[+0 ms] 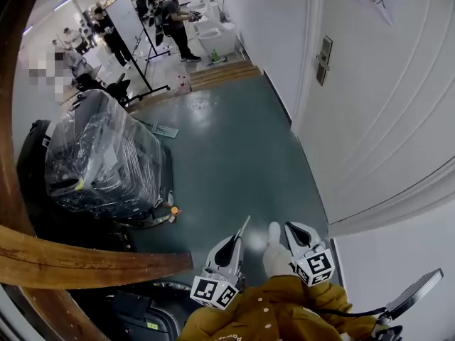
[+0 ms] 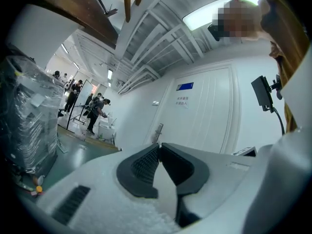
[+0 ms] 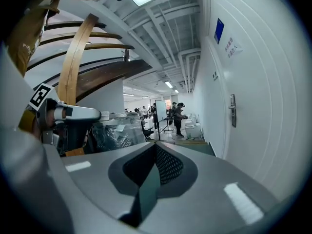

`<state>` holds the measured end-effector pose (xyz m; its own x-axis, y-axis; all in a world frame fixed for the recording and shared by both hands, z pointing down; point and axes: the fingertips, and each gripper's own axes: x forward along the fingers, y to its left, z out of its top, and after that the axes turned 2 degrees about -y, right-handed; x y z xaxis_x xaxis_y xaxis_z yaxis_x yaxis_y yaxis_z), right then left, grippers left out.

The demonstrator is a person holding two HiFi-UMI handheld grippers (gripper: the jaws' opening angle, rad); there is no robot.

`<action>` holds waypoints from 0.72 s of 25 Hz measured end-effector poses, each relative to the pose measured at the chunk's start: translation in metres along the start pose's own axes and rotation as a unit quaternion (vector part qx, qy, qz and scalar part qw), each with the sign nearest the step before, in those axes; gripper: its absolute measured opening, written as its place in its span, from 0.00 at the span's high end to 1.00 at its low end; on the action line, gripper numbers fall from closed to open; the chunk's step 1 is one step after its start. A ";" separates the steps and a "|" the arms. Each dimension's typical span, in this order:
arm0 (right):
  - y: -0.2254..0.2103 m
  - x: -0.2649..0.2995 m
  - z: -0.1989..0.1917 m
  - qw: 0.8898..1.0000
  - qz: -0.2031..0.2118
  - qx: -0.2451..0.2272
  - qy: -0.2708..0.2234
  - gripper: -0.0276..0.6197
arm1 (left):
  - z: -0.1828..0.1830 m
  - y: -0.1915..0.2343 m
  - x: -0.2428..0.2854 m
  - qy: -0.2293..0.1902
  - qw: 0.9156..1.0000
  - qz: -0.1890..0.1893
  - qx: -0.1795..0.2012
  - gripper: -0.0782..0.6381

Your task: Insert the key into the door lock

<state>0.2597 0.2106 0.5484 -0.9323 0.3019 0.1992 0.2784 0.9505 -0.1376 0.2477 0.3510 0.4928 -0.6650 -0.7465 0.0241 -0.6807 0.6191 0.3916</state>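
Head view: both tools sat low in frame, close to the person's mustard-yellow sleeve (image 1: 284,307), well apart from the white door (image 1: 384,112) on the right. Left hand-held gripper (image 1: 238,241) pointed up and fwd with its jaws clenched. A thin silvery key (image 1: 244,228) stuck out past the tips, edge-on and v. small. Right hand-held gripper (image 1: 291,229) was just beside it, also pointing up. A white rounded shape showed btwn the two; couldn't tell what it was. The door lock (image 1: 324,59) sat on the door's far edge, up the green floor (image 1: 234,155). A plastic-wrapped black stack (image 1: 106,158) stood at left, w/ a curved wooden beam (image 1: 85,261) across the lower left. People stood by a whiteboard (image 1: 131,20) in the bkgd.

Left gripper view: left hand-held gripper (image 2: 158,145) had its black pads meeting at the tips, clamped shut. The key itself didn't show clearly here. The door lock (image 2: 158,130) showed straight above the tips, far off, on the door (image 2: 209,116) that carried a blue sign (image 2: 185,87).

Right gripper view: right hand-held gripper (image 3: 156,144) had its jaws pressed together w/ nothing btwn them. The door lock (image 3: 233,110) was off to the right on the door (image 3: 263,111). The wrapped stack (image 3: 114,130) lay ahead at left.
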 end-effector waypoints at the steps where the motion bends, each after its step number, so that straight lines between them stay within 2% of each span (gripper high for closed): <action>1: -0.017 0.017 0.006 1.000 0.001 0.003 0.002 0.95 | 0.003 0.009 0.025 0.006 1.000 0.004 -0.001 0.86; 6: -0.108 0.094 0.051 1.000 0.018 0.016 -0.001 0.95 | 0.037 0.038 0.152 0.015 1.000 0.009 0.019 0.86; 10: -0.161 0.141 0.088 1.000 0.015 0.015 -0.012 0.95 | 0.065 0.056 0.222 0.003 1.000 0.007 0.026 0.86; 15: -0.201 0.194 0.109 1.000 0.024 0.006 -0.010 0.95 | 0.080 0.089 0.280 0.003 1.000 0.018 0.018 0.86; 18: -0.216 0.225 0.112 0.999 0.026 0.017 -0.009 0.95 | 0.090 0.108 0.312 0.005 1.000 0.015 0.018 0.86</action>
<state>-0.0364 0.0648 0.5144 -0.9213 0.3483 0.1729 0.3179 0.9307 -0.1810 -0.0614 0.2068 0.4603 -0.6821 -0.7299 0.0446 -0.6712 0.6492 0.3578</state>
